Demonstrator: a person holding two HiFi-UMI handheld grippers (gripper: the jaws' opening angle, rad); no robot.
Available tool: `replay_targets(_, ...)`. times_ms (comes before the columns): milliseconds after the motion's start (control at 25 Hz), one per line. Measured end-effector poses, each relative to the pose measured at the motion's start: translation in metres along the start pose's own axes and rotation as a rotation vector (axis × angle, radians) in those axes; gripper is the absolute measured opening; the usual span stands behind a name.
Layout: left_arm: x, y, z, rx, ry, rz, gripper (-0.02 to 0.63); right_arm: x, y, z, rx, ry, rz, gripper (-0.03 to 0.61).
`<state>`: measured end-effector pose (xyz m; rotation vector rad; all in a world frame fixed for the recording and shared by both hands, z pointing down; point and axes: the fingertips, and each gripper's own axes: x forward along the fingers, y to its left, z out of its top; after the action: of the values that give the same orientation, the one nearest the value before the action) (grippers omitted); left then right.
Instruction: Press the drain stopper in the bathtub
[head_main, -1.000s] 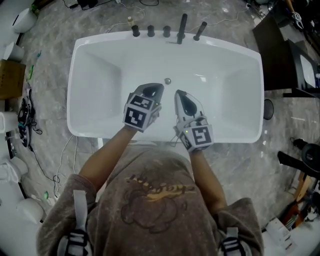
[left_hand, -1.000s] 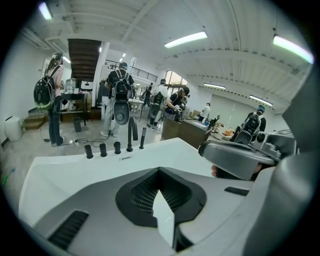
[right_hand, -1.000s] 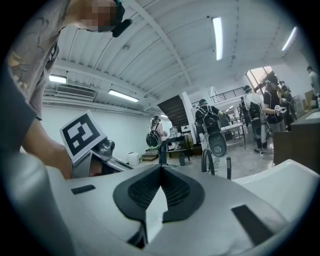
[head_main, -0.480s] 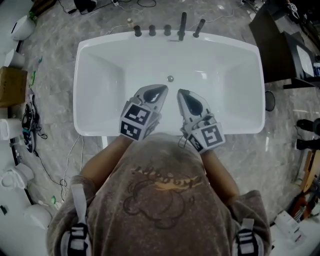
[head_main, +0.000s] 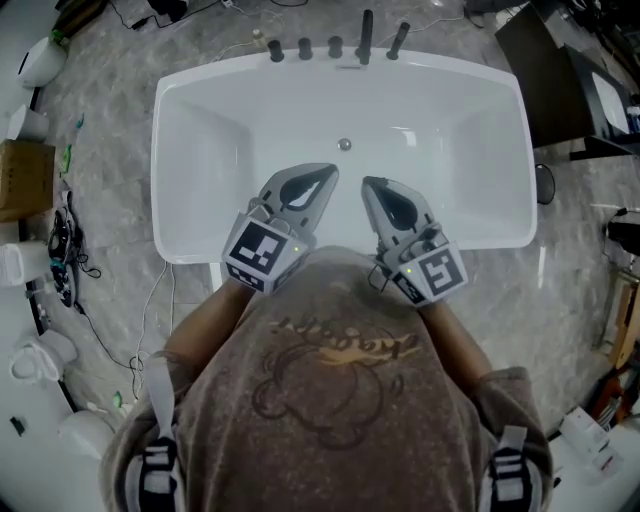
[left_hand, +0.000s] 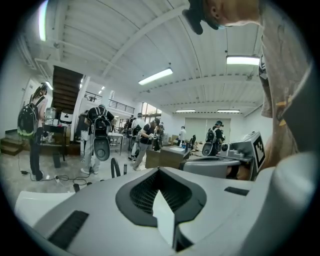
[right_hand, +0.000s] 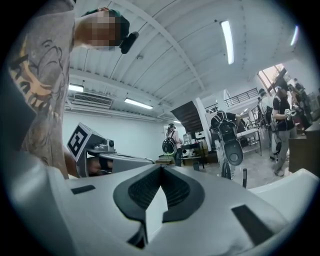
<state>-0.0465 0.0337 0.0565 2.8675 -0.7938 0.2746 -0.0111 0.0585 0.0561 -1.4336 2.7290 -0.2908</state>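
Jaws left: left gripper (head_main: 327, 173) tips pressed together, nothing between them.
Jaws right: right gripper (head_main: 368, 184) likewise closed tip to tip and empty.
Stopper: drain stopper (head_main: 344, 145) sits on the bathtub (head_main: 165, 150) floor, ahead of both jaw tips and between their lines, clear of both.
Change: against 1 s ago, both grippers have pulled back toward the person. The gap from jaw tips to stopper is wider. The marker cubes (head_main: 257, 253) are now at the tub's near rim, against the shirt (head_main: 330, 380).
Pose: grippers side by side, tips angled in toward each other, forearms tucked close to the body. Both gripper views look out across the room and ceiling, not down into the tub.
Beyond jaws: tap fittings (head_main: 365, 40) on the far rim.
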Motion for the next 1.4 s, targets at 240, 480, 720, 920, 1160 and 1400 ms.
replay_targets(240,-0.010,-0.010,0.009,0.017,-0.085,-0.058,0.000,-0.001,0.015,0.004,-0.047,-0.041,0.040,0.000)
replay_targets(480,-0.011,-0.014,0.004,0.048,-0.103,-0.089,0.000,0.000,0.013,0.002,-0.069,-0.051,0.007,0.000)
replay_targets(720,-0.011,-0.015,-0.001,0.058,-0.100,-0.098,0.000,0.002,0.013,-0.001,-0.070,-0.049,-0.017,0.000)
replay_targets(920,-0.011,-0.013,-0.003,0.057,-0.099,-0.096,0.000,0.001,0.012,-0.003,-0.067,-0.038,-0.024,-0.002)
replay_targets(1160,-0.011,-0.016,-0.006,0.054,-0.094,-0.098,0.000,-0.001,0.013,-0.006,-0.057,-0.036,-0.028,-0.002)
replay_targets(1400,-0.010,-0.017,-0.008,0.058,-0.090,-0.101,0.000,-0.003,0.010,-0.007,-0.055,-0.034,-0.044,-0.002)
